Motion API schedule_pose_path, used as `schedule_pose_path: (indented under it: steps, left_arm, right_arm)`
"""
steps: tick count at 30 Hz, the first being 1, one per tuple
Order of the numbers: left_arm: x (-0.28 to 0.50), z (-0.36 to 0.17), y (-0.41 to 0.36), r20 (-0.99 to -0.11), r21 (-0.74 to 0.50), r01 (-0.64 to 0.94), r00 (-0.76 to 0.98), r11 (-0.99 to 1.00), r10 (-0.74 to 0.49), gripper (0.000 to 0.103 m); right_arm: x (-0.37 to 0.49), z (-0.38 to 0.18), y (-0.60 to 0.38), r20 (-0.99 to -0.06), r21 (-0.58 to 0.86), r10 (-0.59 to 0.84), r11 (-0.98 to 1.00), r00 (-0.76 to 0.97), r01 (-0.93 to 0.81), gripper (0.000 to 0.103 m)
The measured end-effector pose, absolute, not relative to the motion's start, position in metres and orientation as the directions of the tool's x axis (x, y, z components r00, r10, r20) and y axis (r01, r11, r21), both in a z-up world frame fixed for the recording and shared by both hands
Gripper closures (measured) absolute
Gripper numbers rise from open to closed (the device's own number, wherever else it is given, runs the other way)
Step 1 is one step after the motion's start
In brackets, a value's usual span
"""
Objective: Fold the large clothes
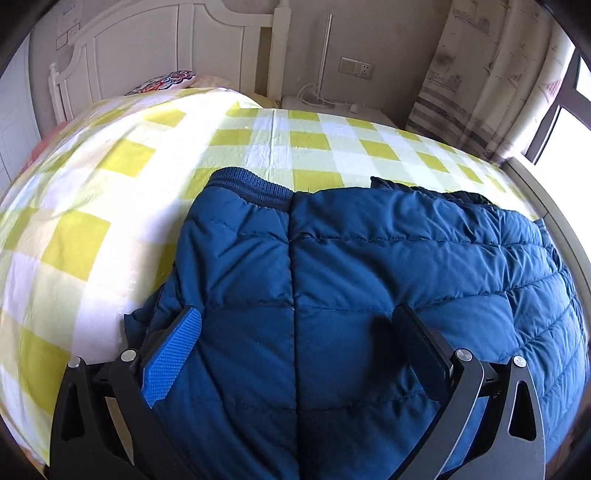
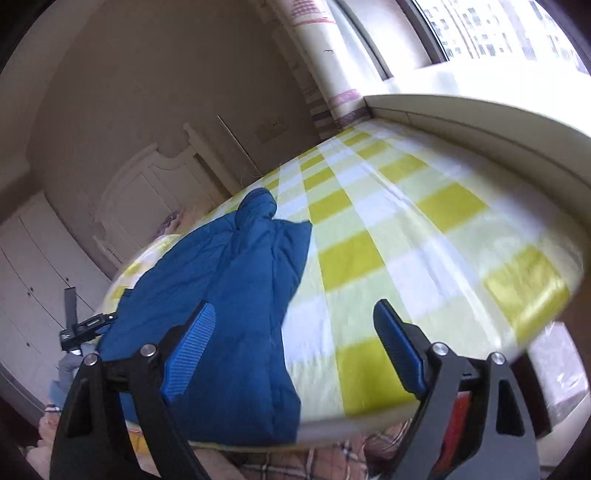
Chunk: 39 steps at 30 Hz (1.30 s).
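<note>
- The blue quilted jacket (image 1: 332,280) lies folded on the checked bed sheet (image 1: 110,206) at the bed's near edge; its lower part is cut off by the frame.
- The left gripper (image 1: 295,332) spreads wide over the jacket; whether its pads press the fabric cannot be told.
- The right gripper (image 2: 295,332) is blurred, parted and empty, its left pad (image 2: 188,350) over the jacket's edge.
- The bed's near right corner is smeared.

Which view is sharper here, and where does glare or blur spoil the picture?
Left wrist view: sharp; jacket seams crisp, sunlight blows out the checked sheet at left. Right wrist view: motion-smeared, window overexposed, sheet edge blurred at right; fisheye bends both.
</note>
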<state>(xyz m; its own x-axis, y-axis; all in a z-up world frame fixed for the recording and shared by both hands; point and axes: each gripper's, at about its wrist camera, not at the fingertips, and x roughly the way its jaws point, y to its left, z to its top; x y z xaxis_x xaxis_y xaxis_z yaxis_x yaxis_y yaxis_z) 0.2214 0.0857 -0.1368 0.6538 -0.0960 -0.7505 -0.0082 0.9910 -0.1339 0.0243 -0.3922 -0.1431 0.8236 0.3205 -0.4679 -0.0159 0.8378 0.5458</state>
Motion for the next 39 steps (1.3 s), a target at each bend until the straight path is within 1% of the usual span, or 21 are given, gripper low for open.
schedule_pose_path:
  steps: [2,3,6,9,11,12,16,19,21,22,24,26,28,29,30,31,32,33,35,37,39]
  left_arm:
    - [0.221,-0.137,0.087,-0.746,-0.154,-0.009,0.656,0.988,-0.11,0.004]
    - [0.22,-0.136,0.089,-0.743,-0.157,-0.01,0.66,0.988,-0.111,0.004]
    - [0.218,-0.135,0.094,-0.744,-0.155,-0.012,0.659,0.988,-0.109,0.004]
    - [0.219,-0.135,0.094,-0.744,-0.154,-0.013,0.659,0.988,-0.108,0.004]
    - [0.219,-0.135,0.094,-0.743,-0.157,-0.012,0.661,0.987,-0.111,0.004]
    - [0.219,-0.135,0.094,-0.742,-0.161,-0.012,0.661,0.987,-0.114,0.004]
    - [0.219,-0.134,0.094,-0.741,-0.169,-0.012,0.661,0.986,-0.119,0.004]
    - [0.219,-0.135,0.096,-0.737,-0.18,-0.01,0.664,0.984,-0.128,0.004]
    - [0.218,-0.135,0.098,-0.735,-0.186,-0.01,0.665,0.983,-0.132,0.004]
    - [0.218,-0.135,0.098,-0.734,-0.186,-0.01,0.666,0.982,-0.133,0.004]
    - [0.218,-0.135,0.098,-0.735,-0.184,-0.011,0.665,0.983,-0.13,0.004]
    - [0.218,-0.134,0.096,-0.74,-0.164,-0.018,0.664,0.986,-0.111,0.004]
    - [0.212,-0.125,0.084,-0.735,-0.072,-0.033,0.678,0.997,-0.031,0.004]
    - [0.206,-0.118,0.076,-0.717,-0.048,-0.023,0.697,0.999,-0.018,0.004]
    - [0.198,-0.109,0.066,-0.694,-0.052,0.009,0.718,0.999,-0.043,0.004]
    - [0.194,-0.102,0.058,-0.681,-0.07,0.038,0.729,0.997,-0.076,0.004]
    - [0.187,-0.094,0.043,-0.668,-0.073,0.079,0.737,0.994,-0.108,0.004]
    - [0.185,-0.091,0.03,-0.668,-0.05,0.1,0.736,0.994,-0.108,0.004]
    - [0.18,-0.094,-0.001,-0.701,-0.001,0.163,0.703,0.987,-0.117,0.004]
    - [0.165,-0.1,-0.027,-0.706,0.027,0.226,0.694,0.974,-0.142,0.004]
    - [0.15,-0.113,-0.044,-0.707,0.093,0.24,0.7,0.966,-0.105,0.004]
  right_arm:
    - [0.0,-0.162,-0.397,-0.447,0.604,0.368,0.796,0.815,-0.027,0.035]
    - [-0.012,-0.17,-0.396,-0.43,0.628,0.387,0.777,0.816,-0.038,0.038]
    - [-0.019,-0.184,-0.383,-0.401,0.664,0.444,0.744,0.802,-0.08,0.042]
    - [-0.016,-0.189,-0.365,-0.378,0.686,0.502,0.716,0.778,-0.129,0.043]
    - [-0.011,-0.192,-0.352,-0.386,0.706,0.542,0.695,0.746,-0.14,0.041]
    - [-0.011,-0.189,-0.345,-0.379,0.7,0.542,0.698,0.75,-0.151,0.047]
    - [-0.009,-0.171,-0.334,-0.4,0.649,0.52,0.742,0.754,-0.167,0.046]
    - [0.002,-0.174,-0.339,-0.398,0.699,0.545,0.701,0.738,-0.142,0.045]
    - [0.016,-0.183,-0.334,-0.418,0.73,0.563,0.676,0.713,-0.106,0.044]
    - [0.021,-0.182,-0.331,-0.414,0.735,0.563,0.67,0.715,-0.102,0.043]
    - [0.035,-0.177,-0.317,-0.433,0.731,0.56,0.677,0.706,-0.089,0.033]
    - [0.05,-0.171,-0.306,-0.469,0.711,0.539,0.7,0.699,-0.063,0.029]
    - [0.064,-0.166,-0.297,-0.505,0.702,0.496,0.712,0.707,0.002,0.027]
    - [0.066,-0.165,-0.295,-0.512,0.703,0.48,0.711,0.712,0.026,0.025]
    - [0.068,-0.162,-0.291,-0.526,0.688,0.456,0.725,0.718,0.044,0.027]
    - [0.068,-0.161,-0.289,-0.507,0.691,0.458,0.723,0.731,0.026,0.032]
    - [0.064,-0.161,-0.29,-0.475,0.702,0.447,0.712,0.758,0.021,0.049]
    - [0.06,-0.163,-0.294,-0.449,0.719,0.442,0.695,0.776,0.02,0.058]
    - [0.054,-0.165,-0.298,-0.411,0.744,0.452,0.668,0.792,0.005,0.069]
    - [0.05,-0.161,-0.298,-0.393,0.74,0.451,0.673,0.801,-0.017,0.071]
    - [0.049,-0.155,-0.295,-0.386,0.728,0.447,0.685,0.807,-0.031,0.072]
